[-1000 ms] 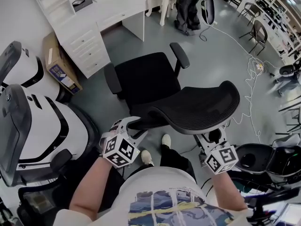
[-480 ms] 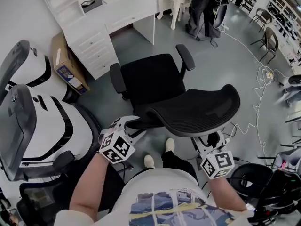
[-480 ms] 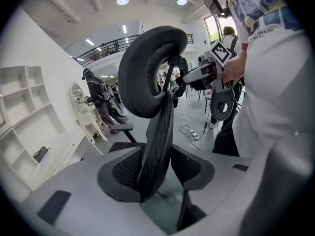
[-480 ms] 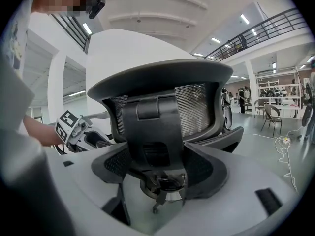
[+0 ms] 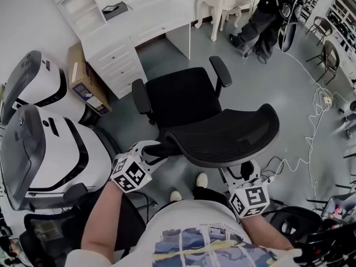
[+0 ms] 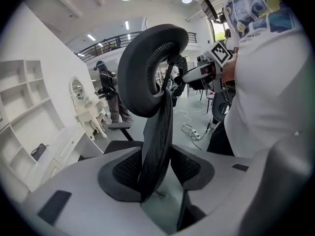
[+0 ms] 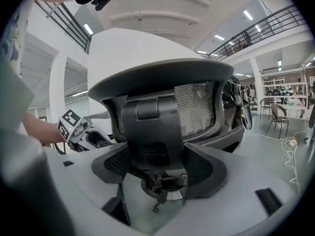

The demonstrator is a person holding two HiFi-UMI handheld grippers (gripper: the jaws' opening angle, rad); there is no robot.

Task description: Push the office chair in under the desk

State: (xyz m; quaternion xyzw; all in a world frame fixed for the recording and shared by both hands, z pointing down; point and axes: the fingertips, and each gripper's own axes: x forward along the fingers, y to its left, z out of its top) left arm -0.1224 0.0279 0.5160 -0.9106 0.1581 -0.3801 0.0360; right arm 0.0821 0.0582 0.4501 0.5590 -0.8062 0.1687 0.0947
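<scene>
Grey workshop floor surrounded a white desk (image 5: 142,15) in the head view, well beyond both sets of jaws, with the office chair (image 5: 183,96) between them and not yet under it. The left gripper (image 5: 149,151) and right gripper (image 5: 240,174) sat beneath its backrest (image 5: 222,132). Pushed off-line, the armrest (image 5: 221,71) might have struck the drawer unit (image 5: 117,63), and a swerve right of the jaws could have run the chair onto the floor cable (image 5: 325,96). In the left gripper view, the jaws had just closed slightly and clenched the backrest's thin edge, which might have slipped out. In the right gripper view, the jaws clamped the central spine (image 7: 155,127). No writing was legible: the label on the cardboard box (image 5: 83,79) was too small.
</scene>
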